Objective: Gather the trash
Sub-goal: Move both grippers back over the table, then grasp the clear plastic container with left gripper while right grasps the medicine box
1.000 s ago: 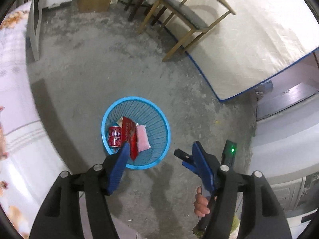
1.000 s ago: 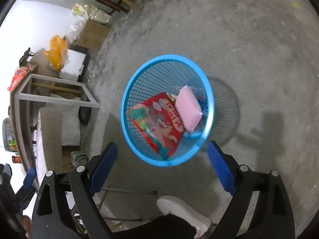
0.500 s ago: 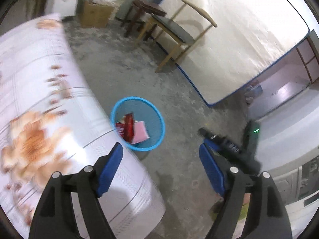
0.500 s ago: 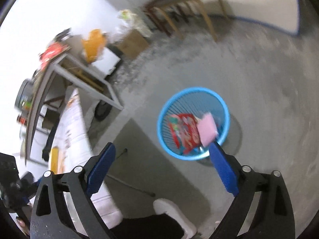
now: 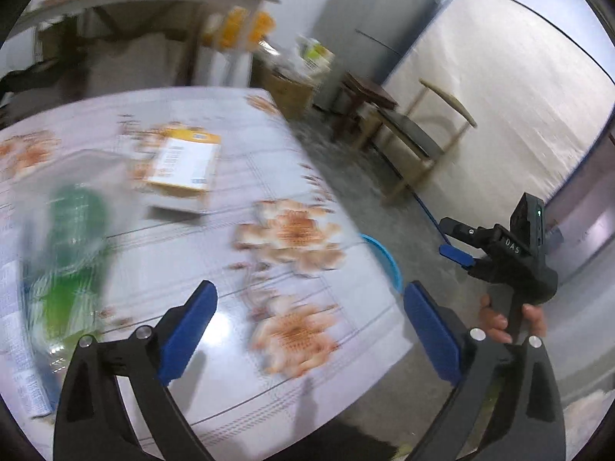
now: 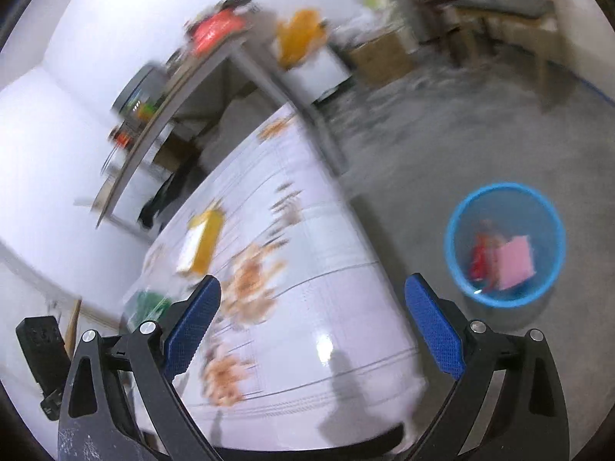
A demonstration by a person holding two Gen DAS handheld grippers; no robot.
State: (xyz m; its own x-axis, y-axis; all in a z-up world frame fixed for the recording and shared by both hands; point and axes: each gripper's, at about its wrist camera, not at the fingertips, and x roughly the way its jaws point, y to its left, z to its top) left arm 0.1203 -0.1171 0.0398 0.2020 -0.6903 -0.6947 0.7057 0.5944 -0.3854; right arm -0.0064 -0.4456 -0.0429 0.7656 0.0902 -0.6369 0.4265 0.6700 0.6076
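Left claw [image 5: 309, 309] spread wide, empty, over the floral-clothed surface [image 5: 238, 192]. Right claw [image 6: 309, 307] likewise spread and empty. Remaining trash on the surface: green plastic bottle [image 5: 73, 246] near the left edge, yellow-and-white carton [image 5: 184, 165] beyond it. Blue basket [image 6: 505, 242] stands on the floor past the surface edge, holding red and pink items. Risk: views are blurred; a hurried grasp could knock the bottle rolling off the surface.

1 blue basket [image 6: 465, 276], 1 yellow box [image 5: 184, 165], 1 green bottle [image 5: 73, 253], 1 chair [image 5: 415, 142].
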